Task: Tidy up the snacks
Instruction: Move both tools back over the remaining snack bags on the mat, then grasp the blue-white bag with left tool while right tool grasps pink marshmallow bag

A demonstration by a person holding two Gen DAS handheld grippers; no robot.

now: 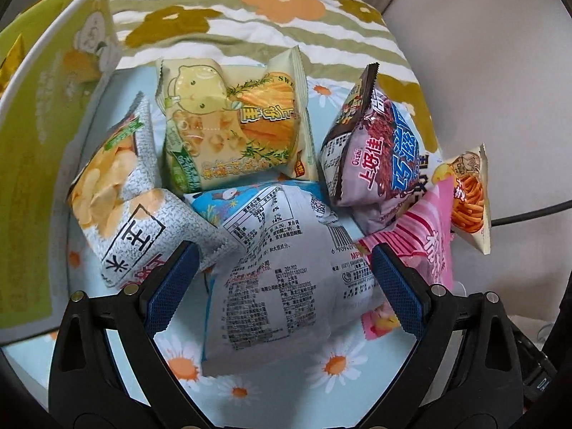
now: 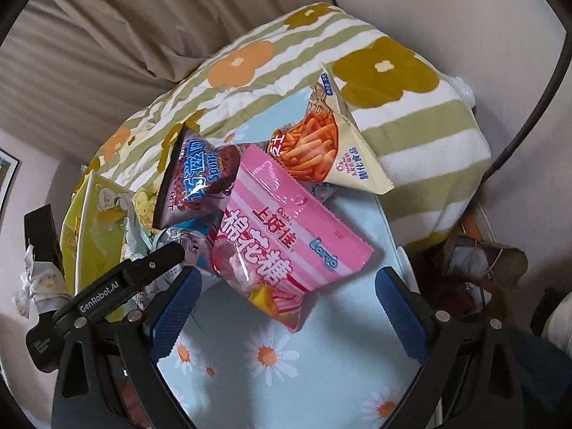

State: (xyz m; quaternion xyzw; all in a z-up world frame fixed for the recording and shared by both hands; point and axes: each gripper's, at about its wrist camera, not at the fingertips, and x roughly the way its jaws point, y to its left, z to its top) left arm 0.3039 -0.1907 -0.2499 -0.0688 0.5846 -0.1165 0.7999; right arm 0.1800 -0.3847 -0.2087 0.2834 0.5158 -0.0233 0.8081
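Several snack bags lie on a light blue daisy-print cloth [image 1: 250, 389]. My left gripper [image 1: 284, 279] is open, its blue pads either side of a grey-white bag [image 1: 282, 279] lying back side up. Around it lie a speckled rice cracker bag [image 1: 118, 193], a yellow chip bag [image 1: 228, 125], a purple chocolate bag [image 1: 371, 150], a pink striped bag [image 1: 425, 246] and a cream bag of orange sticks [image 1: 468, 193]. My right gripper [image 2: 287, 293] is open above the cloth, the pink striped bag [image 2: 282, 236] between and just beyond its pads. The purple bag [image 2: 193, 182] and the stick bag [image 2: 321, 143] lie behind.
A green-and-white box [image 1: 39, 136] with a cartoon print stands at the left, also seen as the box [image 2: 89, 221] past the left gripper's body [image 2: 118, 286]. A flowered striped pillow [image 1: 250, 10] lies behind the snacks. Brown clutter [image 2: 475, 271] sits off the right edge.
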